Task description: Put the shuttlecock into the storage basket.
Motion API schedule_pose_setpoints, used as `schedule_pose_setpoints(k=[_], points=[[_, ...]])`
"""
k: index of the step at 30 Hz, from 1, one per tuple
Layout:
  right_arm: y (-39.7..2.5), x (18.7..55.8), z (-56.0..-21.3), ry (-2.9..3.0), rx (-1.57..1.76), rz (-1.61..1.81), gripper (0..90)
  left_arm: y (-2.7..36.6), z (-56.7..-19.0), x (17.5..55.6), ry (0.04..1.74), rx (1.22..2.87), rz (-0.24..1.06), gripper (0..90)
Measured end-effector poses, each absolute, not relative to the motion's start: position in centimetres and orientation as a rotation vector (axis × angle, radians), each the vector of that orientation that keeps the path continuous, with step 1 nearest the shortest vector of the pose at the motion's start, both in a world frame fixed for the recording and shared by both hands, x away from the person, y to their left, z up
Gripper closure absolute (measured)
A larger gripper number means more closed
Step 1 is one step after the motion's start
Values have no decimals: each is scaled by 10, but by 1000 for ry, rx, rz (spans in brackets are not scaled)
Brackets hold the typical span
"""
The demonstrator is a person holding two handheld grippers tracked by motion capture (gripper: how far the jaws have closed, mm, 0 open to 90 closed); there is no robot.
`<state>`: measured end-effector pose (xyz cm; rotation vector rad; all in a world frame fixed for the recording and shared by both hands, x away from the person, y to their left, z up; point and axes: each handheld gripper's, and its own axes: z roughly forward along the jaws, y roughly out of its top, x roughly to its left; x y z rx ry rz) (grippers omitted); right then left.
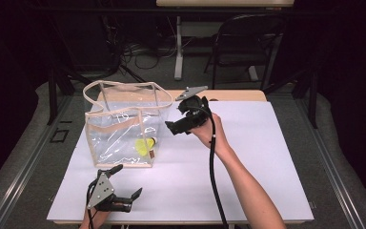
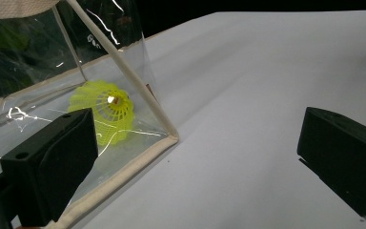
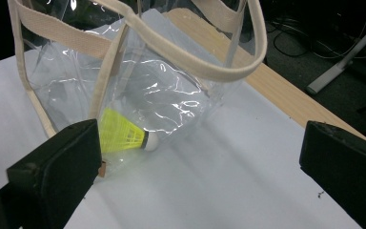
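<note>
one yellow shuttlecock lies inside the clear bag toward the tabletop's far left corner; your left gripper and right gripper gape empty, and a careless reach may topple the soft bag.

Hidden and cut-off parts around the clear bag

In the left gripper view, the lower skirt of the yellow shuttlecock is covered by the near jaw of the left gripper, and the clear bag is cut off by the top and left edges. In the right gripper view, the wide end of the shuttlecock is hidden behind the near jaw of the right gripper. In the high view, the shuttlecock inside the bag is too small for detail to be made out, and the left hand is cut off by the bottom edge.
</note>
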<state>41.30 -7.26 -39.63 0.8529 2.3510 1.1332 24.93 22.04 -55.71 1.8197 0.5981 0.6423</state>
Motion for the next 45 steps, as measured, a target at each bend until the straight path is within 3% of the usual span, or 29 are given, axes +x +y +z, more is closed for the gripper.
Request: schedule_pose_setpoints(k=[45], points=[[-154, 333, -454, 2250, 846, 1226, 0, 220, -558, 249, 604, 1820, 642, 0]])
